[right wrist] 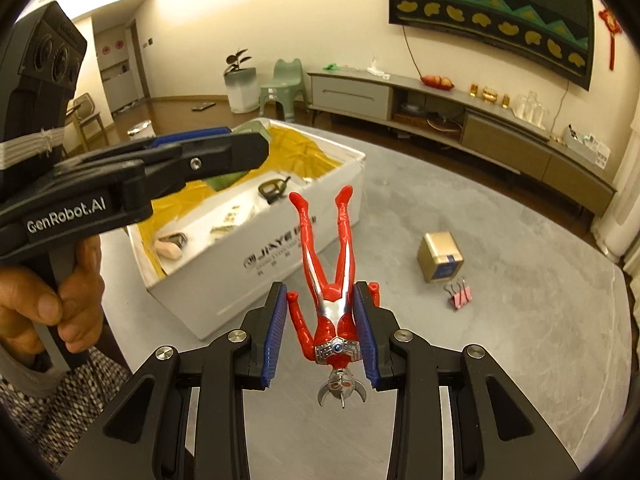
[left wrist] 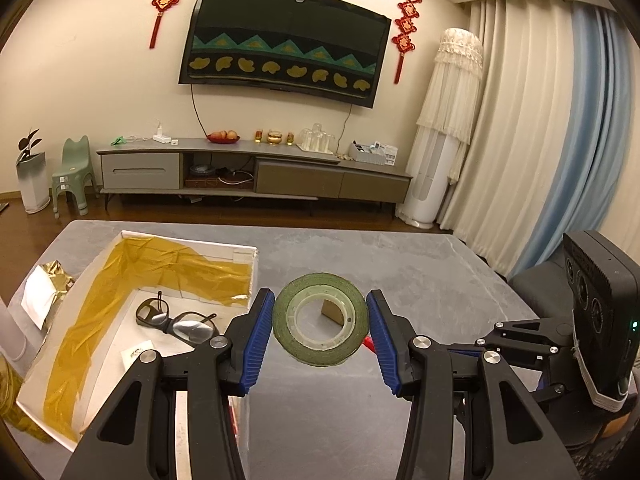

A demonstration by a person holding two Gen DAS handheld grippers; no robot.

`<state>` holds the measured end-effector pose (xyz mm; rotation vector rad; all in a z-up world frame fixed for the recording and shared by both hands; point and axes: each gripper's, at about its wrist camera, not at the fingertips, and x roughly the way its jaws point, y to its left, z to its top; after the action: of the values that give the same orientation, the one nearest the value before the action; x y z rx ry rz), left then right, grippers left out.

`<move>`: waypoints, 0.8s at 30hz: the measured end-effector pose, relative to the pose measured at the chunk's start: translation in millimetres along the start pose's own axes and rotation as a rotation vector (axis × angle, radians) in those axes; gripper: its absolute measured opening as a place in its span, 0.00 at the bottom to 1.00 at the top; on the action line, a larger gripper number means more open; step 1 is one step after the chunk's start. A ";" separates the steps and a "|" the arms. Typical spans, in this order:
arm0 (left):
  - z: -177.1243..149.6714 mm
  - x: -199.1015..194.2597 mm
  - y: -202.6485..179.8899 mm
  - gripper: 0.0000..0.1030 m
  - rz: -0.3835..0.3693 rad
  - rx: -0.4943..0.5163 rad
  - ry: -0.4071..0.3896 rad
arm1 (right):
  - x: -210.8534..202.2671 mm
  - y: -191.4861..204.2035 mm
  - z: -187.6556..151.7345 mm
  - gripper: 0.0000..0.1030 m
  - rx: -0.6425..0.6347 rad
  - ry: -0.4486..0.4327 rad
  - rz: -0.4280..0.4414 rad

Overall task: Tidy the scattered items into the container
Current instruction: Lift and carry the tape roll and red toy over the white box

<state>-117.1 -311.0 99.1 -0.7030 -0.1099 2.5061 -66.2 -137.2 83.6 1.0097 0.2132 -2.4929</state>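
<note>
My left gripper (left wrist: 320,294) is shut on a green tape roll (left wrist: 288,340), held upright above the grey table just right of the white box (left wrist: 244,250). The box is lined with gold film, and dark glasses (left wrist: 172,320) lie inside it. In the right wrist view, my right gripper (right wrist: 321,286) is shut on a red and silver toy figure (right wrist: 334,320), which hangs head down with its legs pointing away, near the white box (right wrist: 224,292). The left gripper (right wrist: 256,148) shows there from the side, over the box's interior.
A small gold box (right wrist: 440,258) and a pink binder clip (right wrist: 460,298) lie on the grey table (right wrist: 520,340) to the right of the figure. Glasses (right wrist: 274,190) and small beige items (right wrist: 172,246) lie in the box. Crumpled gold foil (left wrist: 48,280) sits left of it.
</note>
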 end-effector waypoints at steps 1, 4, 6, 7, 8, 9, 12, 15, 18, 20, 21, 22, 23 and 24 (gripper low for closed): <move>0.2 -2.3 2.1 0.47 0.001 -0.004 -0.004 | -0.9 2.8 2.2 0.34 -0.002 -0.006 0.001; 1.3 -6.9 9.9 0.47 0.002 -0.020 -0.015 | -2.2 9.1 5.8 0.34 -0.001 -0.018 0.007; 2.0 -10.5 16.2 0.47 0.001 -0.035 -0.023 | -1.7 11.5 6.4 0.34 0.009 -0.021 0.012; 2.5 -12.0 18.9 0.47 0.002 -0.039 -0.027 | -0.8 12.3 6.3 0.34 0.014 -0.021 0.014; 2.7 -13.5 21.8 0.47 0.003 -0.045 -0.030 | 0.0 13.8 6.3 0.34 0.019 -0.020 0.018; 2.7 -14.7 25.1 0.47 0.003 -0.051 -0.033 | 0.2 15.4 6.4 0.34 0.022 -0.021 0.020; 2.7 -17.6 35.5 0.47 -0.001 -0.075 -0.039 | 1.3 20.2 7.1 0.34 0.031 -0.025 0.027; 2.7 -23.2 45.2 0.47 -0.009 -0.101 -0.048 | 2.5 25.8 8.4 0.34 0.038 -0.030 0.037; 1.0 -27.7 54.9 0.47 -0.007 -0.120 -0.055 | 4.0 32.2 11.7 0.34 0.039 -0.032 0.046; -0.1 -29.2 62.2 0.47 -0.005 -0.137 -0.055 | 5.9 35.7 15.9 0.34 0.032 -0.033 0.046; -0.1 -29.7 65.8 0.47 -0.006 -0.148 -0.055 | 6.2 37.2 17.8 0.34 0.031 -0.034 0.048; -0.2 -30.5 69.3 0.47 -0.007 -0.159 -0.056 | 6.5 38.6 20.5 0.34 0.031 -0.035 0.052; -0.4 -31.9 73.5 0.47 -0.008 -0.171 -0.058 | 7.1 40.1 24.2 0.34 0.032 -0.037 0.056; -0.3 -33.1 77.5 0.47 -0.010 -0.183 -0.060 | 7.4 41.1 26.9 0.34 0.032 -0.040 0.057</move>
<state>-129.5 -394.4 97.6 -0.6979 -0.3669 2.5298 -69.1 -184.4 98.8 0.9645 0.1307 -2.4697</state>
